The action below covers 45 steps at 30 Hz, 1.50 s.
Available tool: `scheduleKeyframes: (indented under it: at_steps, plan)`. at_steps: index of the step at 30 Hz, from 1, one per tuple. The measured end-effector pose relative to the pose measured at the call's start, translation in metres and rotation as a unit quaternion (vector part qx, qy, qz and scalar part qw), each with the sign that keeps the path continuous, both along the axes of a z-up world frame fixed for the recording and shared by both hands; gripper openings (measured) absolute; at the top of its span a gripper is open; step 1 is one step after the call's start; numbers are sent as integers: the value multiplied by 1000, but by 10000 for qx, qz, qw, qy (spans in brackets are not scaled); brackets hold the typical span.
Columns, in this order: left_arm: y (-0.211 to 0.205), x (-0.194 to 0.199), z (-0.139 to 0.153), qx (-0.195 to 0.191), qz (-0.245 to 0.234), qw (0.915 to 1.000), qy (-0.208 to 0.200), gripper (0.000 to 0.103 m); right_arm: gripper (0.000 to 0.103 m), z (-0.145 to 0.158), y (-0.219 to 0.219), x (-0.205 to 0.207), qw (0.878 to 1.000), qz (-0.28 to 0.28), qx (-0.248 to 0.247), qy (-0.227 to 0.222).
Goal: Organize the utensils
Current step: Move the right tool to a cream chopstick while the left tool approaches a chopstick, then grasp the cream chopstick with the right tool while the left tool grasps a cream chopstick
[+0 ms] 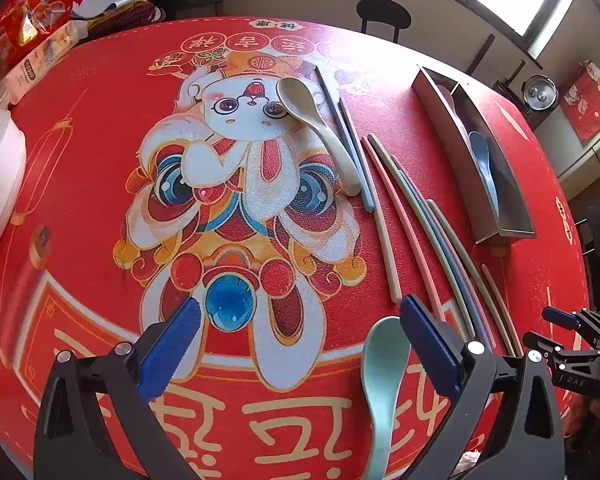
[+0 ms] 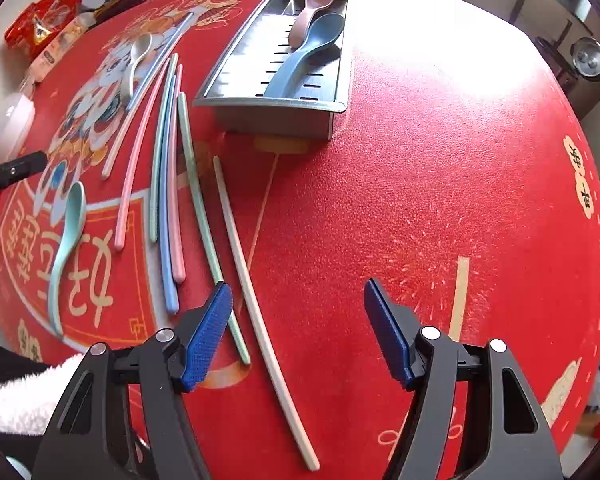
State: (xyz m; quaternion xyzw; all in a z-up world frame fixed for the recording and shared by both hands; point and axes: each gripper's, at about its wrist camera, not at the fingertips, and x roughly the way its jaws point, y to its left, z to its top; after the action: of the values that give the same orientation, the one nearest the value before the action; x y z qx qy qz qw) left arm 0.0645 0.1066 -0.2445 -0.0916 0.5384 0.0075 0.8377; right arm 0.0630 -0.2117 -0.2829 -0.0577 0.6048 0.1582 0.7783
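Two spoons (image 2: 312, 36) lie in the tray (image 2: 236, 116), two on the desk (image 2: 420, 200); both hand-held grippers (image 1: 296, 344) (image 2: 298, 328) gape empty.

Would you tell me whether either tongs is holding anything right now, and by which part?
Nothing is held: the left tongs and right tongs both stand open and empty.

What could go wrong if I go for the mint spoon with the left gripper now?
1. The mint spoon lies flat, close against one pad of the open left gripper; closing may push it aside instead of pinching it.
2. Loose chopsticks lie in a fan beside it and could scatter if swept.
3. The tray already holds two spoons in one compartment, so a drop there may jam.
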Motion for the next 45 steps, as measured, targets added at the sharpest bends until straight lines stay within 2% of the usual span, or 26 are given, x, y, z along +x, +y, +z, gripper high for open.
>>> scheduleKeyframes:
  at_steps: [4,6,11,12,18,20,21,23,26,31,37,40,45]
  plan:
    - [-3,4,-3,142,-39,9999,89,97,49,-5,-4,-12,9997,204,-57,157]
    - [-4,4,-3,188,-54,9998,96,97,39,-8,-6,-18,9992,276,-66,264]
    - [-7,7,-6,141,-145,9996,176,87,36,-11,-11,-28,9992,304,-61,268]
    - [-7,7,-7,99,-158,9996,205,86,32,-11,-11,-28,9992,304,-67,255]
    - [-18,21,-12,-282,-399,9982,362,62,19,-10,-12,-24,9992,313,-121,202]
    - [-25,31,-15,-488,-540,9965,413,46,13,-11,-7,-20,9992,317,-138,183]
    - [-28,38,-17,-582,-607,9955,448,41,11,-11,-5,-17,9992,325,-126,187]
    - [-35,50,-21,-636,-675,9945,494,31,9,-12,-2,-13,9993,301,-87,212]
    - [-43,66,-30,-728,-704,9930,616,23,9,-13,0,-9,9994,268,-55,217]
    - [-48,80,-39,-834,-668,9919,680,21,9,-14,4,-4,9995,217,18,216]
    - [-60,92,-40,-673,-825,9924,621,19,8,-15,11,2,9995,198,84,236]
    - [-58,91,-41,-611,-846,9923,663,9,8,-15,10,2,9994,209,103,249]
    - [-50,73,-42,-776,-969,9893,766,7,8,-12,1,-3,9994,188,149,261]
